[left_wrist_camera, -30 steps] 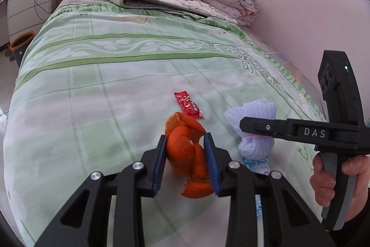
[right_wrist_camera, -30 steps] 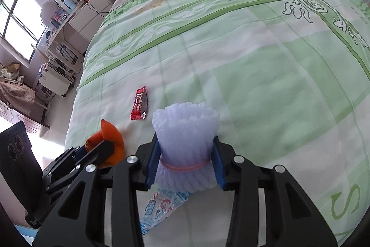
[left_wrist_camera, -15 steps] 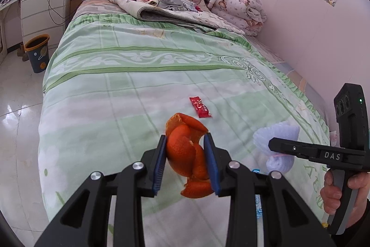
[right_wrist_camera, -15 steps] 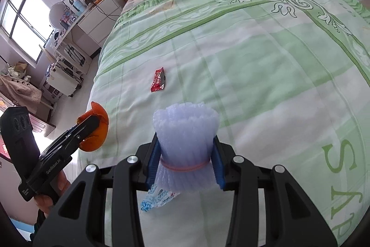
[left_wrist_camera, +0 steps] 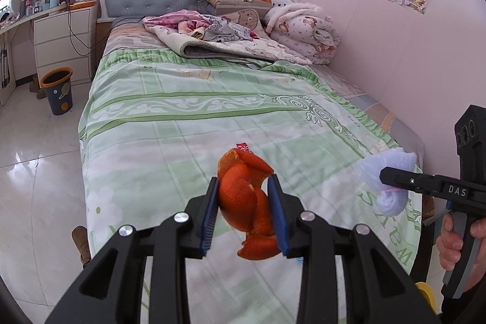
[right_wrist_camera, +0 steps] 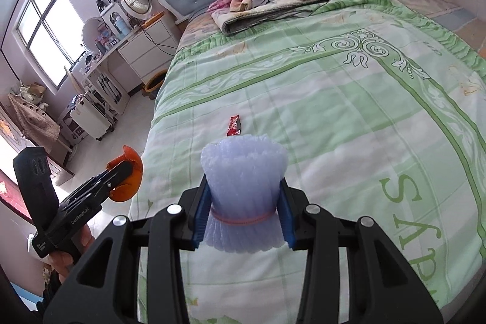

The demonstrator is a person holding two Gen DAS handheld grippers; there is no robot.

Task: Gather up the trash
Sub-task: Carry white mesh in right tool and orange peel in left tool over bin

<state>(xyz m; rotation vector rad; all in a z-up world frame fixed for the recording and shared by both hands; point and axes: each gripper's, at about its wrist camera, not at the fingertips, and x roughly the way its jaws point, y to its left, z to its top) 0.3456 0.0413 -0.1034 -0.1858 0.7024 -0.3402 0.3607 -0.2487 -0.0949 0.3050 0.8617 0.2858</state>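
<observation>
So right now both my jaws are full. My left gripper (left_wrist_camera: 244,207) is pinching the peel (left_wrist_camera: 246,199) across its middle, blue pads flat on either side, with a loose flap hanging out below. It's orange peel, so super light, floppy, a bit waxy, and I'd guess it tears or slips if I squeeze just one curl. Grabbing the whole bunched wad like this seems the safe way.

My right gripper (right_wrist_camera: 243,213) is clamped on the foam net (right_wrist_camera: 243,196), one of those fruit sleeves, bundled with a pink rubber band. The pads sit right at the band, which looks like the best spot since that's the only firm part. The rest is squishy and springy, weighs nothing, and would probably just squash flat elsewhere. Both pieces are up in the air, clear of the bed (left_wrist_camera: 188,123).

Further out, a red wrapper (right_wrist_camera: 234,125) lies flat on the bedspread, near the foot end. That one's thin and crinkly, likely slippery, so I'd pinch an edge or scrunch it.

Way off on the floor beside the bed is a bin (left_wrist_camera: 57,90), near the drawers (left_wrist_camera: 62,46). Looks like the place for all this.
</observation>
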